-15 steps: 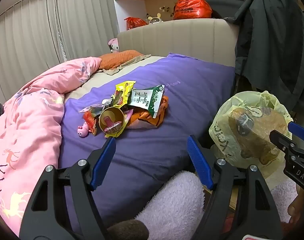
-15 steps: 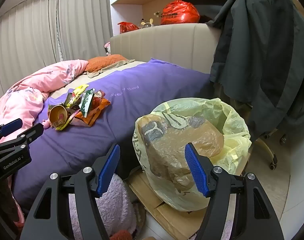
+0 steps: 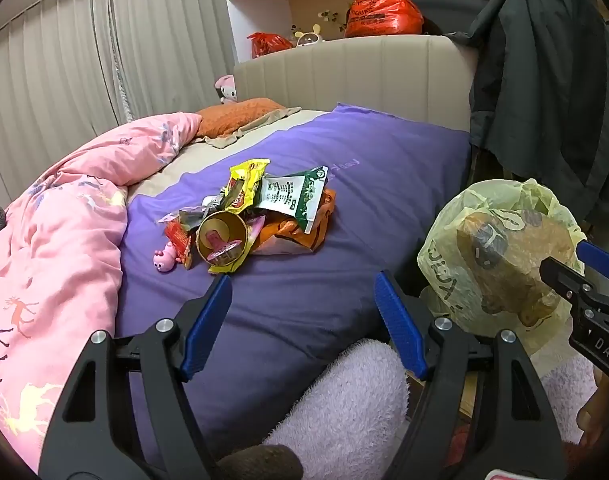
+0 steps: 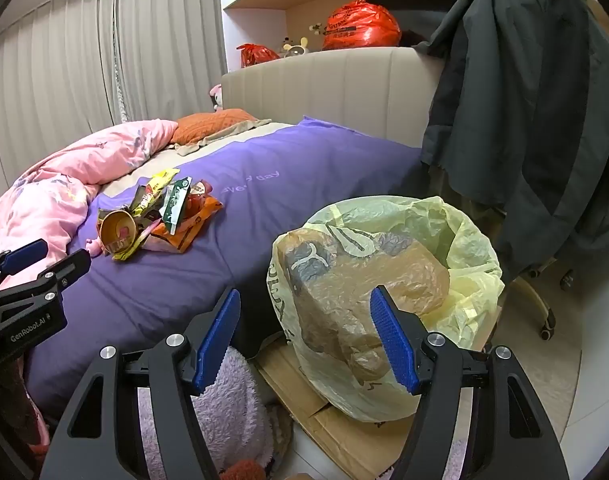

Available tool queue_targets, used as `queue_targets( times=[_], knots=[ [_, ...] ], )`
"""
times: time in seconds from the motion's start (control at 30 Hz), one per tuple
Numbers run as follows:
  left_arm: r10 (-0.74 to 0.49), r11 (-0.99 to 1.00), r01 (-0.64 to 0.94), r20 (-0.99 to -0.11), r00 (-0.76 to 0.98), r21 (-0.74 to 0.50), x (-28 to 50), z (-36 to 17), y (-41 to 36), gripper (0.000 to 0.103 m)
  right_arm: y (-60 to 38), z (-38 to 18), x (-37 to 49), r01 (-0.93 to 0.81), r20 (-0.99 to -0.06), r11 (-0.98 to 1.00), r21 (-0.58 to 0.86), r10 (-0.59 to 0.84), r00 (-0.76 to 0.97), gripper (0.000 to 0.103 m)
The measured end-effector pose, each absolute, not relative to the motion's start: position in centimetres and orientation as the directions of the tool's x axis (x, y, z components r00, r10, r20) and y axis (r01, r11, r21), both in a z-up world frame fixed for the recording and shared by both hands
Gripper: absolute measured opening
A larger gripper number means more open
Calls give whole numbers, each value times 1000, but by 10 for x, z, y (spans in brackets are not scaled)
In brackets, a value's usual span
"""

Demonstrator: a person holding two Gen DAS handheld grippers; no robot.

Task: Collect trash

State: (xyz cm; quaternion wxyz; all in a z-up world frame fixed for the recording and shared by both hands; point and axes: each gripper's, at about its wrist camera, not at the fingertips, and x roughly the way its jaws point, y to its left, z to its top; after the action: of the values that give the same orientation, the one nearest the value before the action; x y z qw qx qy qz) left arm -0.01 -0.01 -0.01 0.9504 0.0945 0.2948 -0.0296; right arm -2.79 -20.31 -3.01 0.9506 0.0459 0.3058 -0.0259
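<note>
My pads [image 3: 206,324] are blue on black arms. The cover [image 3: 344,208] mid-frame is plain purple with pale lettering. At left the quilt [image 3: 64,232] is pink with deer in orange, purple and yellow. The wrappers [image 3: 260,208] in the centre are yellow, green-and-white, orange and red. At right the bag [image 4: 384,280] is translucent pale yellow. The curtains [image 3: 84,60], upper left, are grey.

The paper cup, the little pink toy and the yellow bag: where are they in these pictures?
paper cup [image 3: 220,236]: left wrist view, on its open mouth.
pink toy [image 3: 164,258]: left wrist view, on its body.
yellow bag [image 4: 470,240]: right wrist view, on its rim.
</note>
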Motion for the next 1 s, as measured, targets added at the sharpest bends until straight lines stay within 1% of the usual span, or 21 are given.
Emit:
queue_targets(
  times=[1.0],
  knots=[
    [-1,981,110,-563,827,160,-4,-1,0,70,-202,-29,-31,75,-574,994,74,-18,819,64]
  ],
)
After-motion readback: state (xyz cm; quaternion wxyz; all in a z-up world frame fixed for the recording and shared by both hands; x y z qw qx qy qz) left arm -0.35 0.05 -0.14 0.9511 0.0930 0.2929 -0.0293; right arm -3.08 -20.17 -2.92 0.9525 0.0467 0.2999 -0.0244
